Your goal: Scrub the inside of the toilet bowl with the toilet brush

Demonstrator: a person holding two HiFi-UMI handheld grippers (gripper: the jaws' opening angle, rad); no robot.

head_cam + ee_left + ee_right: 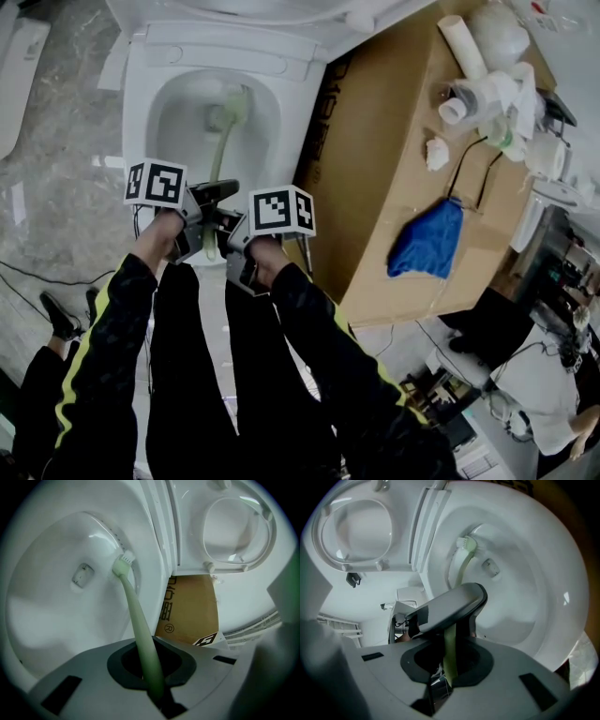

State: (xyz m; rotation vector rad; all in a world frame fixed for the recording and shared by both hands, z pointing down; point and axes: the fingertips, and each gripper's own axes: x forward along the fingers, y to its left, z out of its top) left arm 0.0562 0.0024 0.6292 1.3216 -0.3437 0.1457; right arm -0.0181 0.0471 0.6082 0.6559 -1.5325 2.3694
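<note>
A: How do the two tools hold at this moment?

B: Both are clenched on the same thing. The right hand-held gripper (pixel 449 665) grasps the near end of the pale green handle (pixel 450 644). The left hand-held gripper (pixel 151 672) grasps it a little further along, just in front of the right one.

A: And where is the toilet brush (pixel 223 141) itself?

B: It reaches from the jaws down into the toilet bowl (pixel 173 127). The brush head (pixel 123 564) lies against the inner wall in the far part of the bowl, close under the rim.

A: So the scrubbing is under way, I think. How to do it well?

B: I would press the bristles flat on the wall and sweep along under the rim, then work downward in rings to the bottom. The handle looks thin, so I judge it may flex, and too much force could make the head slip or spring. The front grip can guide while the rear grip pushes.

A: Anything further away to mind?

B: The raised seat (pixel 234 531) stands behind the bowl, and a long stroke should not knock it. The cardboard box (pixel 375 178) is just beside the toilet. The blue cloth (pixel 428 239) on it is well apart.
</note>
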